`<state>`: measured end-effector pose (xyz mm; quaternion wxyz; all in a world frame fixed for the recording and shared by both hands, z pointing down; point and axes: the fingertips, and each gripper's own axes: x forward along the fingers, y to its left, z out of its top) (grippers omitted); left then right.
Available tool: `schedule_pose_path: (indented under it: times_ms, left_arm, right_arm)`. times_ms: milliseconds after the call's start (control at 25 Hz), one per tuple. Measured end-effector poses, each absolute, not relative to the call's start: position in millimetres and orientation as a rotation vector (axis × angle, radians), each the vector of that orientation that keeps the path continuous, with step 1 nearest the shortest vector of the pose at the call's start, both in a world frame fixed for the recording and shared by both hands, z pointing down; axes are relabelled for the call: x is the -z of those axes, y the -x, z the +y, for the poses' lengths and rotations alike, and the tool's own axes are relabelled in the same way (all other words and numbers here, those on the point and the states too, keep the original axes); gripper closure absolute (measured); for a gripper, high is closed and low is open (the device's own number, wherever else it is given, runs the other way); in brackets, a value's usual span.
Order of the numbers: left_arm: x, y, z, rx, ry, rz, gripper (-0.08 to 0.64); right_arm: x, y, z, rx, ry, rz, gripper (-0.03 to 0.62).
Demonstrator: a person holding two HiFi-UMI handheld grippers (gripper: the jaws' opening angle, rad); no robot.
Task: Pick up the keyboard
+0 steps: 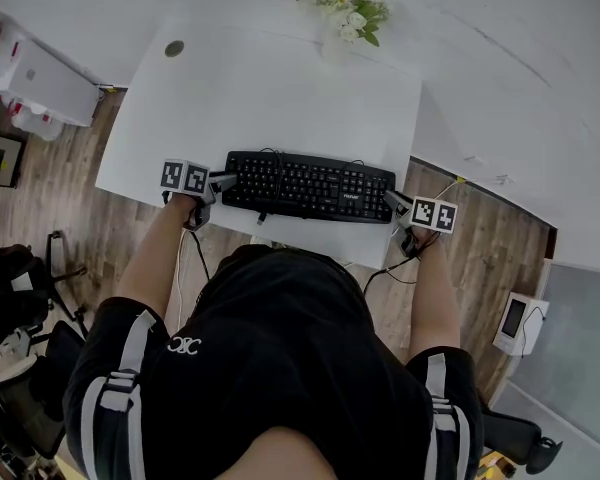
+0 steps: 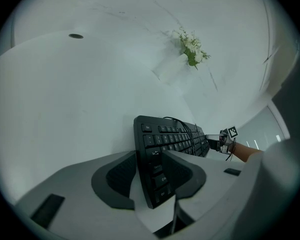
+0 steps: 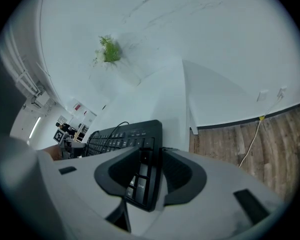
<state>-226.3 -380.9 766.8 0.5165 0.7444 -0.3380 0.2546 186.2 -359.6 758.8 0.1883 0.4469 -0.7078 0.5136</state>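
Note:
A black keyboard lies flat near the front edge of the white table, with its cable looped over the keys. My left gripper is at its left end. In the left gripper view that end sits between the jaws, and a strip of white table shows between the left pad and the keyboard's edge. My right gripper is at the right end. There the keyboard's end nearly fills the space between the jaws, and a thin light line remains beside the right pad.
A vase of white flowers stands at the table's far edge, and a round cable hole is at the far left. The person's body hides the table's front edge. Wooden floor, a chair and a white cabinet surround the table.

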Motion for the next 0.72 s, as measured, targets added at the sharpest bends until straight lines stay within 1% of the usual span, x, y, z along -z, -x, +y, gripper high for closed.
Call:
schedule_pose_path:
  times_ms: [40, 160, 240, 480, 720]
  left_arm:
    - [-767, 226, -381, -0.603, -1.780, -0.817, 0.400]
    - [-767, 228, -381, -0.540, -1.750, -0.833, 0.411]
    - [-767, 229, -380, -0.518, -1.751, -0.841, 0.413]
    - [-768, 229, -380, -0.536, -1.775, -0.849, 0.414]
    - [-761, 234, -378, -0.532, -1.805, -0.854, 0.415]
  right_arm:
    - [-759, -186, -360, -1.450, -1.256, -1.989, 0.443]
    - [-760, -185, -360, -1.496, -1.258, -1.971, 0.451]
    - [-760, -185, -360, -1.523, -1.258, -1.963, 0.469]
    - [-759, -183, -353, -1.543, -1.250, -1.987, 0.471]
    - [-753, -177, -341, -1.486, -1.247, -2.019, 0.469]
